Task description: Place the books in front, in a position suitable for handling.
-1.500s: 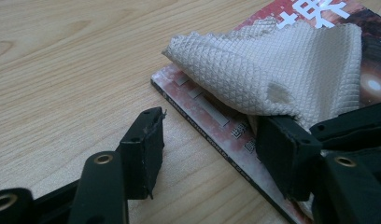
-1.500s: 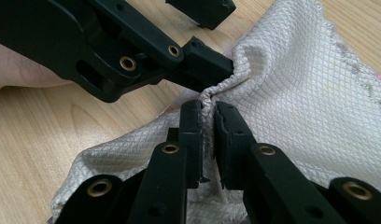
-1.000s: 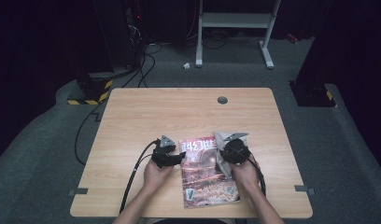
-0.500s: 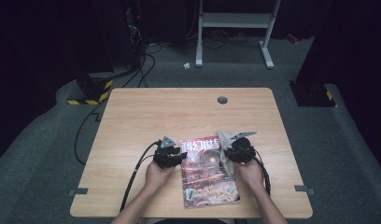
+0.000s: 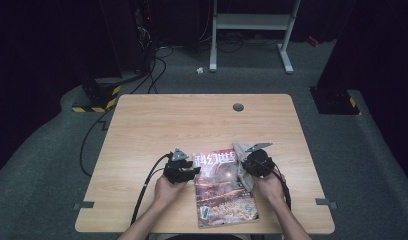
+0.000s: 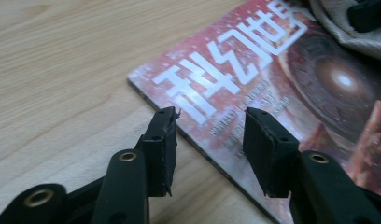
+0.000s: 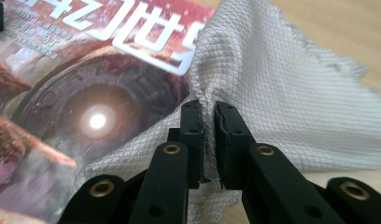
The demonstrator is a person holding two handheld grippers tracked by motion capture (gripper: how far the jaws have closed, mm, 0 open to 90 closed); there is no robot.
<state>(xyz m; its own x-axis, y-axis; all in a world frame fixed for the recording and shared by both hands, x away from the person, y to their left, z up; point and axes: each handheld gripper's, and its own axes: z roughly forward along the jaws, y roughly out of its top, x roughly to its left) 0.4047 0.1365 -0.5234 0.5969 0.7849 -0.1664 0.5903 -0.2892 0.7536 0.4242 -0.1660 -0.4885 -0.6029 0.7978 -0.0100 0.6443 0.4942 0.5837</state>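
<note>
Pinching a fold of the grey diamond-weave cloth, the right gripper has just been closing its jaws; cloth drapes the glossy red magazine at its two o'clock corner. The left gripper straddles the magazine's nine o'clock edge, jaws parted and lately widening, gripping nothing. Large white Chinese characters head the cover.

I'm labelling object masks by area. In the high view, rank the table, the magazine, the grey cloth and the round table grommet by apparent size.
1. table
2. magazine
3. grey cloth, partly covered by the right gripper, so approximate
4. round grommet
</note>
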